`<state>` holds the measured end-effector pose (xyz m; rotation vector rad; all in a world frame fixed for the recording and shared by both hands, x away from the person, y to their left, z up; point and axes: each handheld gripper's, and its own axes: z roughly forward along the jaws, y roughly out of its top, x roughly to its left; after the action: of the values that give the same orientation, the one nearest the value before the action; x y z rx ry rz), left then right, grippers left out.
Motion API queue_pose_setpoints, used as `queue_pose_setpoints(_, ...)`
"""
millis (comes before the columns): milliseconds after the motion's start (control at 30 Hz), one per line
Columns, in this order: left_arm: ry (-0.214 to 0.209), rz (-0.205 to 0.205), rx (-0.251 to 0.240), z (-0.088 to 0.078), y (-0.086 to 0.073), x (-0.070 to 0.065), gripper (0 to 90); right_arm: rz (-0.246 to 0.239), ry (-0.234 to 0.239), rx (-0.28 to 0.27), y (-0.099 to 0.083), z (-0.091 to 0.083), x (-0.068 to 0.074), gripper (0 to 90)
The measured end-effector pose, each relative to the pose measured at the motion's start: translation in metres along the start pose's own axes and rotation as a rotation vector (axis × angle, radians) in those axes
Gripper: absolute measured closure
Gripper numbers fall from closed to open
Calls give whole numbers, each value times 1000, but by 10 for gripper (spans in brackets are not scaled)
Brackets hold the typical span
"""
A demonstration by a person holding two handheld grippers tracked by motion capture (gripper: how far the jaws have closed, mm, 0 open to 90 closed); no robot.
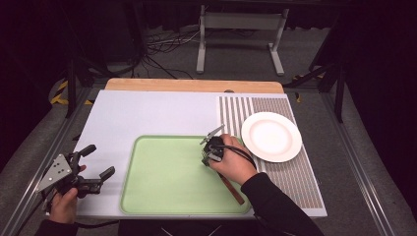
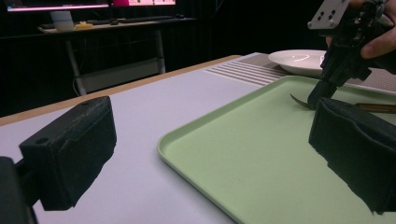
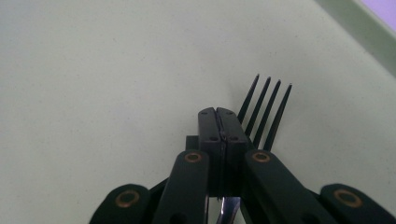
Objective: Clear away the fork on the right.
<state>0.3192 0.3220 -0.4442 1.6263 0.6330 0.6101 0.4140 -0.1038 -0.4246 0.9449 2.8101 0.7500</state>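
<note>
Dim room, white table [image 1: 147, 110], green tray [image 1: 162, 196] — right claw [image 3: 222, 122] clenched on fork [image 3: 266, 112] lying on tray; left claw [image 1: 96, 162] released, idle. Next, likely: lift cleanly toward plate [image 1: 271, 136] — keep grip firm.

The left gripper [image 2: 210, 154] looks low across the table, its two black padded jaws standing wide apart with nothing between them. One pad hangs over the pale table top [image 2: 140, 107], the other over the green tray [image 2: 261, 154], whose raised rim curves round just ahead. Farther off, over the tray's far side, the right gripper [image 2: 322, 93] points steeply down, held by a hand [image 2: 380, 42], its tips meeting the dark curved tines of a fork [image 2: 301, 101]; the brown handle [image 2: 376, 108] lies level beside it. Behind sits a white plate [image 2: 299, 60] on a striped mat [image 2: 243, 72].
</note>
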Motion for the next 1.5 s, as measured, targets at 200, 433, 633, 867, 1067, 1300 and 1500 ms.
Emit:
queue_pose_setpoints(200, 0, 0, 0, 0, 0, 0, 15, 1, -10, -1, 0, 4, -1, 900)
queue_pose_setpoints(433, 1, 0, 0, 0, 0, 0, 16, 4, -19, 1, 0, 6, -2, 900)
queue_pose_setpoints(633, 2, 0, -1, 0, 0, 0, 15, 6, -21, 2, 0, 6, -2, 900)
queue_pose_setpoints(867, 2, 0, 0, 0, 0, 0, 15, 2, -45, 4, -1, 4, -5, 900)
queue_pose_setpoints(1067, 4, -2, 1, 1, 0, 0, 15, -5, -78, 13, -4, 2, -12, 900)
queue_pose_setpoints(1300, 5, -3, 1, 1, -1, 0, 16, 28, -107, 14, -10, -3, -24, 900)
queue_pose_setpoints(1500, 6, -3, 1, 1, -1, 0, 16, 50, -121, 11, -14, -6, -31, 900)
